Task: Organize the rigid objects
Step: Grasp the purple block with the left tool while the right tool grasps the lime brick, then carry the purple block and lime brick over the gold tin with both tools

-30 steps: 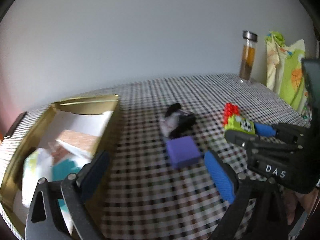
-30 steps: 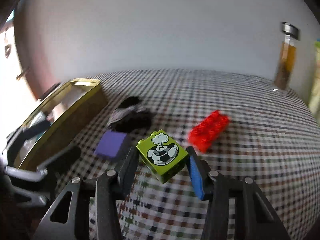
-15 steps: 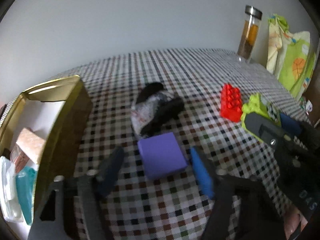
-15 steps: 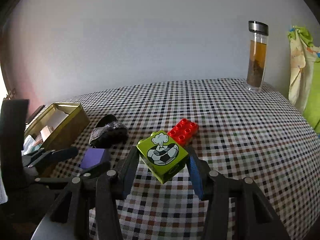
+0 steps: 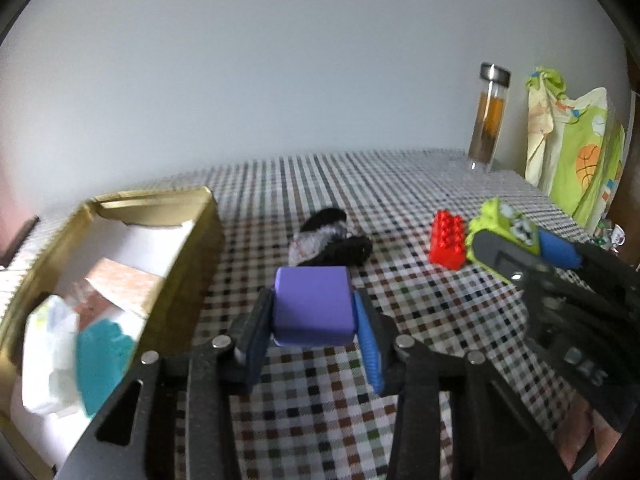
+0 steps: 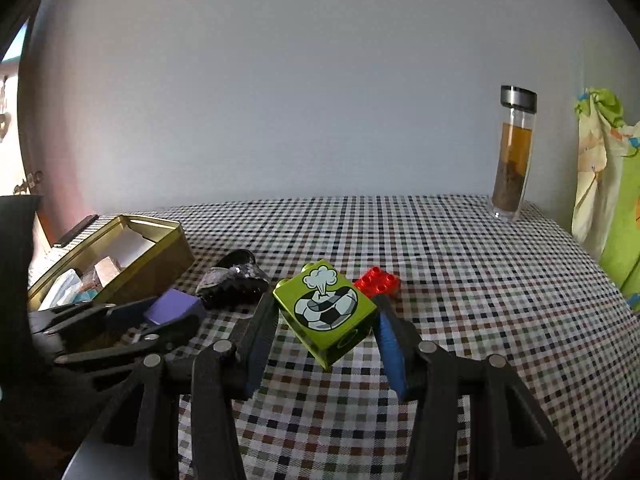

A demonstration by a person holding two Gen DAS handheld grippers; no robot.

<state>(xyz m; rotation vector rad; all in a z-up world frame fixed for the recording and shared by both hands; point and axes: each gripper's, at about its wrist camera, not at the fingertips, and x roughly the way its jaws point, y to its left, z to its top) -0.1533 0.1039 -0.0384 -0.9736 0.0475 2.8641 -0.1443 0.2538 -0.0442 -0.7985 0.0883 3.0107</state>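
A purple block [image 5: 312,304] sits between the fingers of my left gripper [image 5: 313,309], whose jaws are closing, with both pads against the block's sides. The right wrist view shows the same block [image 6: 172,306] in that gripper [image 6: 132,320], next to the gold tin [image 6: 160,260]. My right gripper [image 6: 324,308] is shut on a tilted green brick with a football picture [image 6: 326,312] and holds it above the checked cloth. A red brick [image 5: 448,242] lies on the cloth just behind the green one [image 5: 500,220].
The open gold tin [image 5: 192,264] at the left holds several packets and a brown block. A black and grey hair clip [image 5: 332,240] lies behind the purple block. A glass bottle [image 5: 488,120] and a green cloth bag [image 5: 576,152] stand at the back right.
My left gripper has come up to the purple block and narrowed from wide open until its pads touch the block's sides. The right gripper still holds the green brick, and its view has tilted up.
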